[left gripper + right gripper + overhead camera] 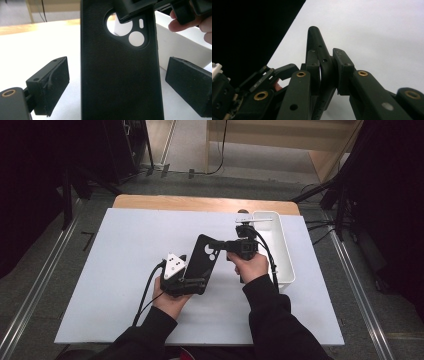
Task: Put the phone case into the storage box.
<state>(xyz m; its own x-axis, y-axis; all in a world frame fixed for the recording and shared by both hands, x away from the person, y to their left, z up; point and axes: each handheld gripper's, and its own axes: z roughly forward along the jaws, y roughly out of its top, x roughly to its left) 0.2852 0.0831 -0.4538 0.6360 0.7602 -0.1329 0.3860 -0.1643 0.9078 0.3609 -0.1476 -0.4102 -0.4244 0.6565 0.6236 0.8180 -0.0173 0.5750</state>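
Observation:
A black phone case point(201, 259) with a camera cutout is held up over the white table. My right gripper point(219, 245) is shut on the case's upper edge beside the cutout; in the right gripper view its jaws point(325, 66) pinch the thin case edge point(318, 42). My left gripper point(189, 281) stands open at the case's lower end. In the left gripper view the case point(120, 82) stands upright between the two pads point(51, 85), which are wide apart and clear of its sides. The right gripper point(136, 10) shows at the top of that view.
A white rectangular bin point(285, 251) stands at the table's right side, just behind the right hand; its wall point(180, 41) also appears in the left gripper view. The white board point(120, 270) lies on a wooden table, with dark stands at both sides.

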